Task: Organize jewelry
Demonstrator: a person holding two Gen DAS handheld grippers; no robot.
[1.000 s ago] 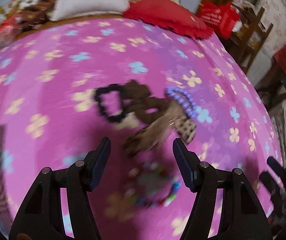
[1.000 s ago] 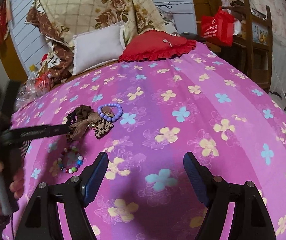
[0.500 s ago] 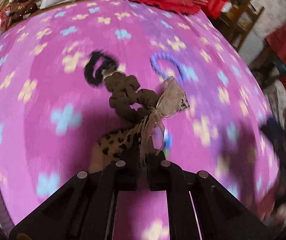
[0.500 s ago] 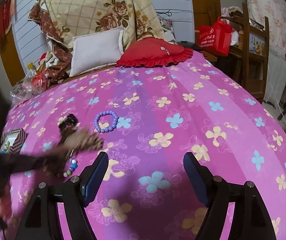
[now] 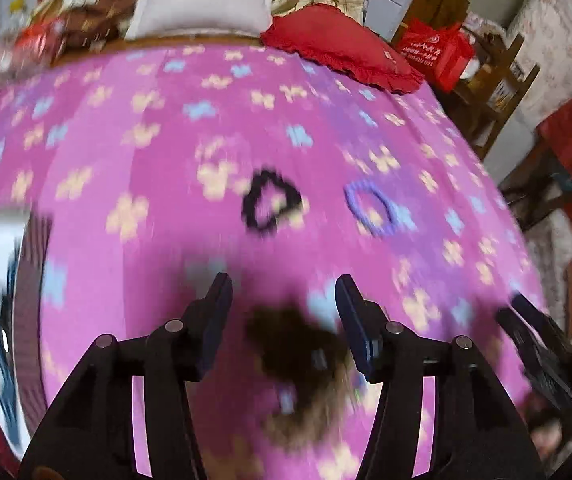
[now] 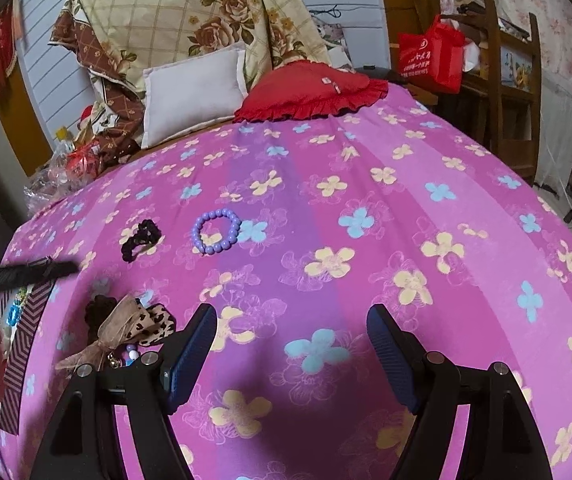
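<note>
Right now the left gripper (image 5: 283, 312) has its jaws spread wide, with nothing held between them. Below and between the two fingers, close to the camera, the brown scrunchie with its bow (image 5: 298, 356) lies on the pink flowered bedspread (image 5: 157, 168); it shows only as a blurred dark and tan patch in the left wrist view, nearer the right finger than the left, and whether it touches that finger cannot be told. Farther out in front of the jaws a black hair tie (image 5: 271, 204) lies on the cloth, and a purple bead bracelet (image 5: 372, 210) lies to its right, the two apart from each other.

The right wrist view is sharper. The right gripper (image 6: 292, 350) also has its jaws wide apart, over bare bedspread (image 6: 406, 208), gripping nothing. The brown scrunchie with the tan and leopard-print bow (image 6: 125, 326) lies just left of its left finger, outside the jaws, and a few coloured beads (image 6: 129, 356) peek out beside the bow at the gripper's edge. The black hair tie (image 6: 141, 238) and purple bead bracelet (image 6: 217, 232) sit farther up the bed, well ahead of the fingers. At the far left a box with zigzag stripes (image 6: 25, 320) rests on the bedspread near the scrunchie, with the dark blurred left gripper (image 6: 25, 274) above it. A white pillow (image 6: 195, 98) and a red cushion (image 6: 314, 90) lie at the head of the bed.
</note>
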